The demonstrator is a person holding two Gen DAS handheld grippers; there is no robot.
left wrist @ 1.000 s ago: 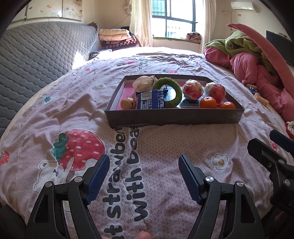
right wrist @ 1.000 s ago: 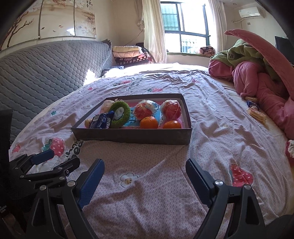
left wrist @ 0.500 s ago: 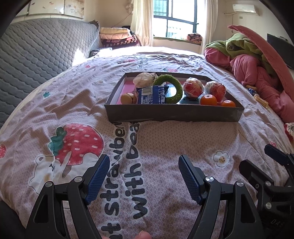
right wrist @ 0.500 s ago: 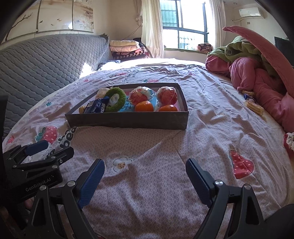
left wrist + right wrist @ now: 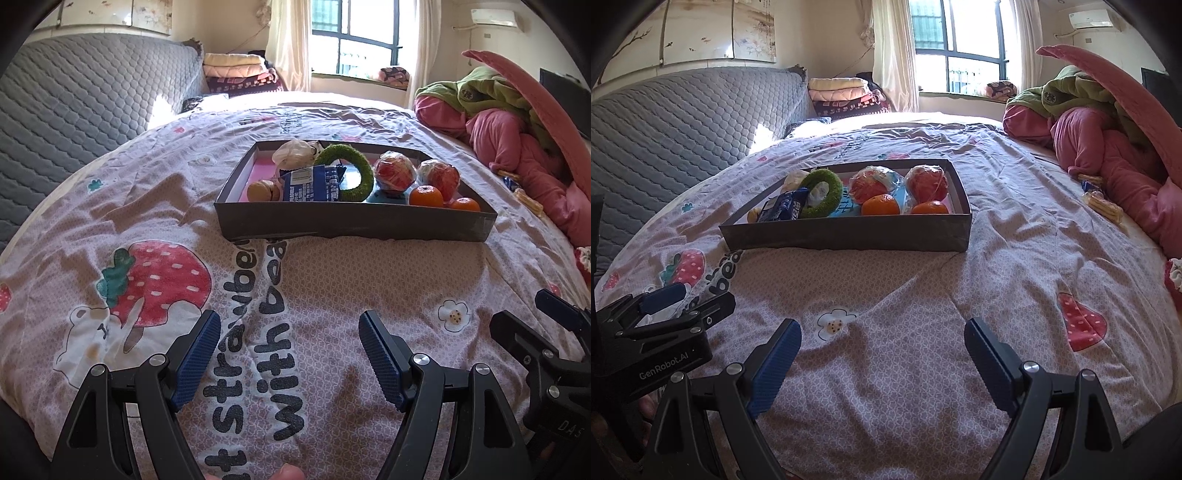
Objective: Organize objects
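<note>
A shallow dark box (image 5: 354,225) (image 5: 849,232) lies on the bed ahead of both grippers. It holds a green ring (image 5: 364,171) (image 5: 833,194), a blue snack pack (image 5: 312,184) (image 5: 786,208), a walnut (image 5: 260,192), a white bag (image 5: 293,153), two wrapped red apples (image 5: 395,171) (image 5: 929,182) and two oranges (image 5: 426,195) (image 5: 881,205). My left gripper (image 5: 290,354) is open and empty, low over the bedspread. My right gripper (image 5: 882,362) is open and empty, beside it.
The bedspread (image 5: 155,280) has strawberry prints and text. A pile of pink and green bedding (image 5: 1108,147) lies at the right, with snack packets (image 5: 1102,206) next to it. A grey quilted headboard (image 5: 683,122) stands at the left. Folded blankets (image 5: 838,94) sit by the window.
Both grippers have drawn back and lowered a little from the box, both still open. The objects in the box have not moved.
</note>
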